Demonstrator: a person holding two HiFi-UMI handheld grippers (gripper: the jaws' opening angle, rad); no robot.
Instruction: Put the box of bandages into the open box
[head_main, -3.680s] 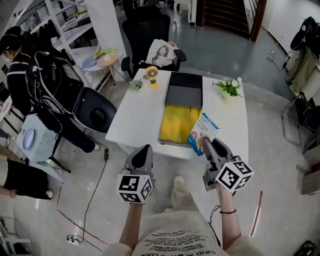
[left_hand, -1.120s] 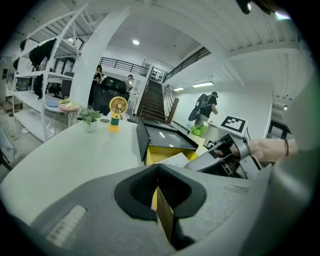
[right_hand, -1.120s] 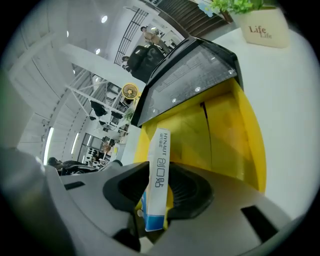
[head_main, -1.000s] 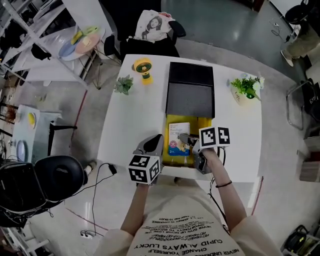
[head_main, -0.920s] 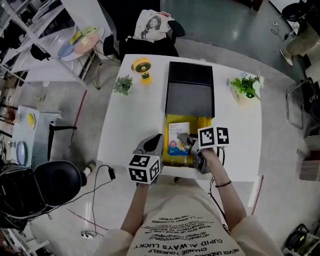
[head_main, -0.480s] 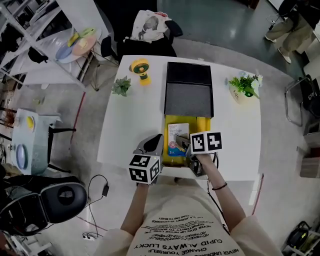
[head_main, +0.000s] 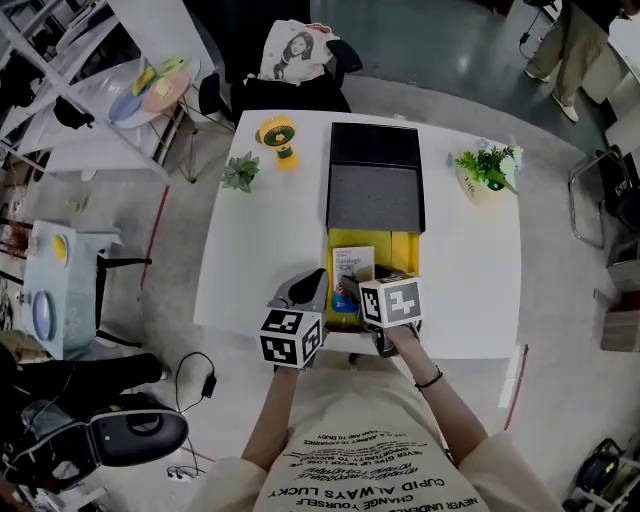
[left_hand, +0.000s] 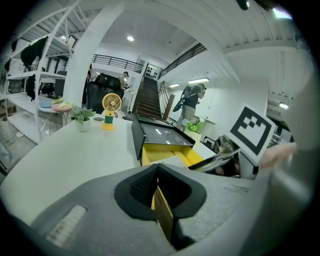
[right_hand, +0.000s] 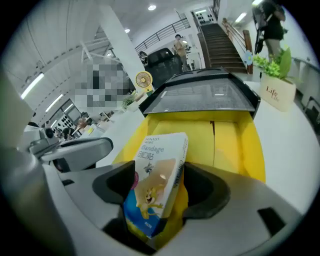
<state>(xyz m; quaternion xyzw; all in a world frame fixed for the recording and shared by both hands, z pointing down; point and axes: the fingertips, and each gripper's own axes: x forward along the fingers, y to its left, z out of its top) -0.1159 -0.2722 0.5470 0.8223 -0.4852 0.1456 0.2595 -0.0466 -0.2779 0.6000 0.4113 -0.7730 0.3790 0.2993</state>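
Observation:
The bandage box, white and blue with a cartoon print, leans in the left half of the open box, which is yellow inside with a dark lid standing at its far end. My right gripper is at the box's near end. Its jaws have just been opening, and the bandage box stands between them with the pads apart from it. My left gripper is at the box's near left corner. Its jaws are closed on a thin yellow-and-brown cardboard edge, seemingly the box's wall.
On the white table stand a yellow fan, a small plant and a potted plant. A dark chair with a printed bag is behind the table. A person walks at the far right.
The right gripper has rolled, its marker cube has shifted left and nearer, and its jaws have spread off the bandage box. The bandage box stays in the yellow box. The left gripper has not moved.

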